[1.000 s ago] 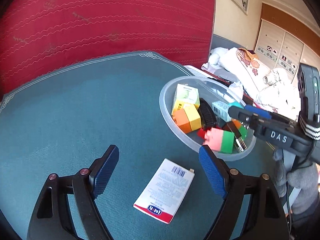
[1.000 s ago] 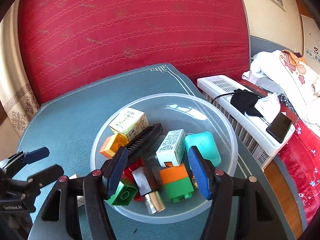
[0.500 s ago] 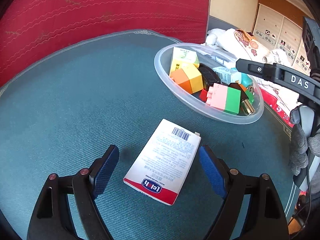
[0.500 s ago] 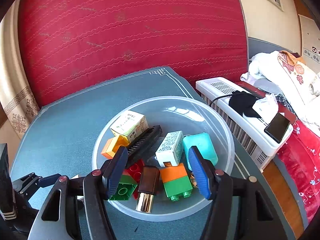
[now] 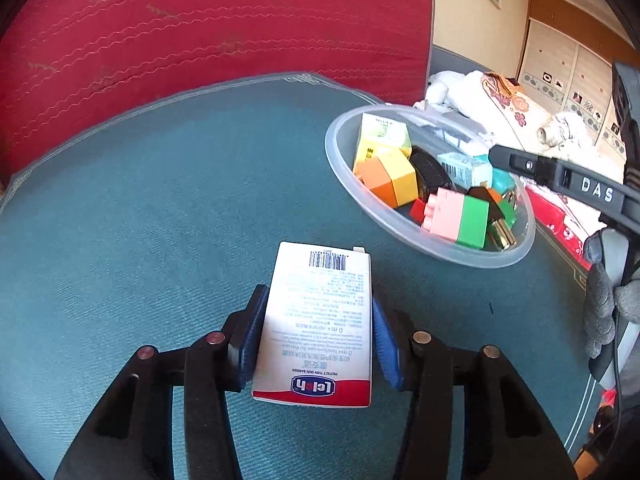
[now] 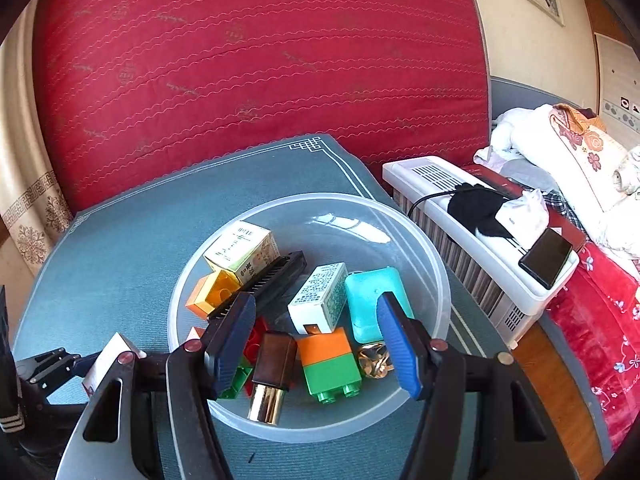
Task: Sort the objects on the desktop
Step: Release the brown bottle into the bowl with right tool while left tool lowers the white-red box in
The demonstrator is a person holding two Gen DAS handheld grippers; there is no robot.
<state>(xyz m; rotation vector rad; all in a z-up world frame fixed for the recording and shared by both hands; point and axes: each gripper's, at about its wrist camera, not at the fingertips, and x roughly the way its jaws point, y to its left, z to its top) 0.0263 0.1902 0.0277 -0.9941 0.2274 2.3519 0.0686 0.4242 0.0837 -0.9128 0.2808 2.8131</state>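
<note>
White cardboard, red-banded at its near end: the flat cream box (image 5: 320, 320) sits clamped between the blue pads of the left gripper (image 5: 316, 338), out on the middle of the teal desk (image 5: 160, 200). The clear plastic bowl (image 5: 340, 168) near the desk's right edge already holds toy bricks, small cartons and a lipstick (image 6: 272, 376). The right gripper (image 6: 316, 340) hovers above that bowl, jaws spread and holding nothing. To do this well, I'd lift the box level, clear the rim, and release it low over the pile.
</note>
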